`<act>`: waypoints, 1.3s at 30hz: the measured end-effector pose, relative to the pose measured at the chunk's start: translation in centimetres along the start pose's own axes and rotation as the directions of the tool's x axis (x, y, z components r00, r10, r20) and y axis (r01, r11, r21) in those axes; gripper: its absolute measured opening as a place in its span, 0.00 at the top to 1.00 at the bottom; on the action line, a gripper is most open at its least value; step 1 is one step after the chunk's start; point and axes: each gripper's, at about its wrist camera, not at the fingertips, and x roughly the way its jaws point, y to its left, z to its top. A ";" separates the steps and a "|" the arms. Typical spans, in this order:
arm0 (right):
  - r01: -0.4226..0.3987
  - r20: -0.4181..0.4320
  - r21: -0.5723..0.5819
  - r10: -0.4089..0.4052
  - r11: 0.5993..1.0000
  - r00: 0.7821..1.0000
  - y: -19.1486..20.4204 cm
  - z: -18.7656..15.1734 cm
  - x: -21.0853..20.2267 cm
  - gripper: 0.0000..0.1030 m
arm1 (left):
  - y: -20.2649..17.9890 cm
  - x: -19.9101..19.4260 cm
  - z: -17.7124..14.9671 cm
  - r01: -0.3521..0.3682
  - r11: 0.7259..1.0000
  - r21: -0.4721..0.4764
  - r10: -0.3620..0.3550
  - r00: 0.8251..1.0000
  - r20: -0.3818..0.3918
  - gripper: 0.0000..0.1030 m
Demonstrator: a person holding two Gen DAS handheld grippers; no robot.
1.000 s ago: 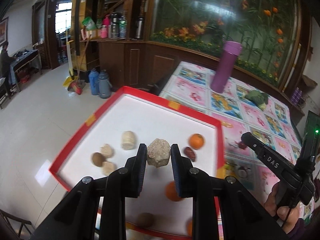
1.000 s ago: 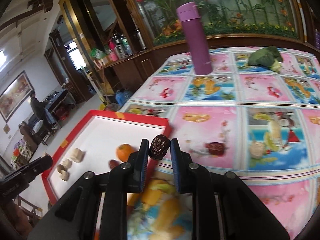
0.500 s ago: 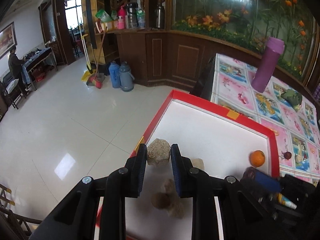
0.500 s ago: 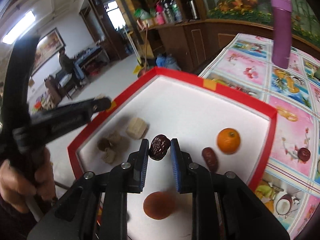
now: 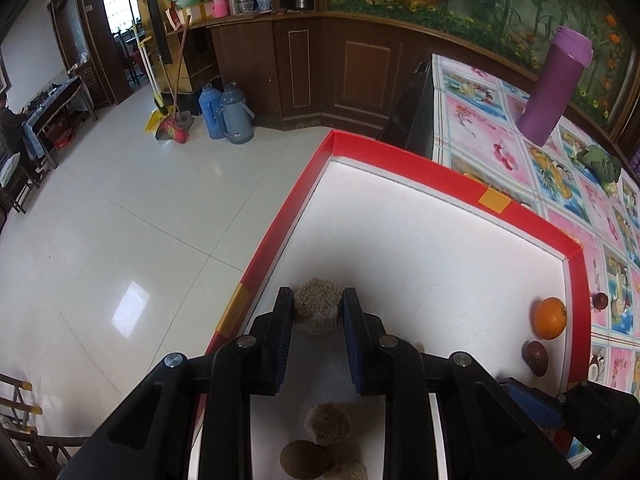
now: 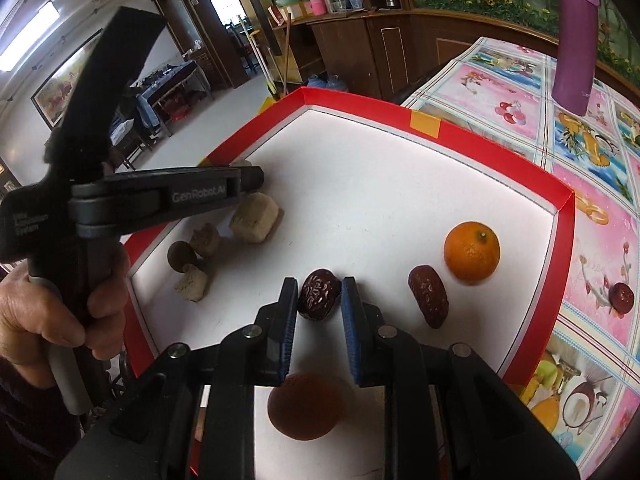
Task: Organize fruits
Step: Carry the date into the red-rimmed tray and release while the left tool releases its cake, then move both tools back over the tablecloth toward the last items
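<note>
My left gripper (image 5: 316, 304) is shut on a rough tan lump (image 5: 317, 306), held low over the left side of the red-rimmed white tray (image 5: 444, 164), just beyond a cluster of similar tan and brown pieces (image 5: 326, 424). My right gripper (image 6: 319, 294) is shut on a dark red date (image 6: 319, 295) above the tray floor (image 6: 360, 184). A second date (image 6: 429, 295) and an orange (image 6: 472, 252) lie to its right. Another orange (image 6: 306, 406) lies under the right gripper. The left gripper's body (image 6: 160, 196) hangs over the tan pieces (image 6: 254, 216).
A purple flask (image 5: 554, 86) stands on the flowered tablecloth (image 5: 480, 128) behind the tray, with a green bundle (image 5: 600, 160) further right. One loose date (image 6: 622, 296) lies on the cloth right of the tray. The tray's left rim overhangs the tiled floor (image 5: 120, 200).
Both grippers have dropped lower over the tray, each still holding its piece. The left one has shifted toward the tan cluster; the right date now hangs left of the lying date.
</note>
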 end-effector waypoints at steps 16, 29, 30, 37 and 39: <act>-0.057 0.170 0.028 0.051 0.998 0.984 -2.7 0.3 -6.0 0.49 | 0.2 -2.2 -1.0 -0.048 0.998 -0.050 0.049 0.998 0.025 0.54; 0.108 0.213 0.183 -0.147 0.977 0.966 -14.6 -3.0 -12.2 0.49 | -7.6 -6.0 -2.5 0.041 0.994 0.101 -0.049 0.996 0.077 0.48; 0.131 0.208 0.191 -0.170 0.973 0.963 -15.6 -3.3 -12.6 0.49 | -8.4 -6.2 -2.7 0.048 0.992 0.119 -0.058 0.995 0.079 0.47; 0.269 0.132 0.196 -0.298 0.943 0.946 -20.9 -5.6 -13.2 0.49 | -13.3 -7.4 -3.8 0.101 0.969 0.225 -0.120 0.990 0.075 0.43; 0.284 0.112 0.187 -0.308 0.940 0.945 -21.4 -5.8 -12.9 0.49 | -14.6 -7.5 -4.1 0.113 0.962 0.250 -0.134 0.989 0.069 0.42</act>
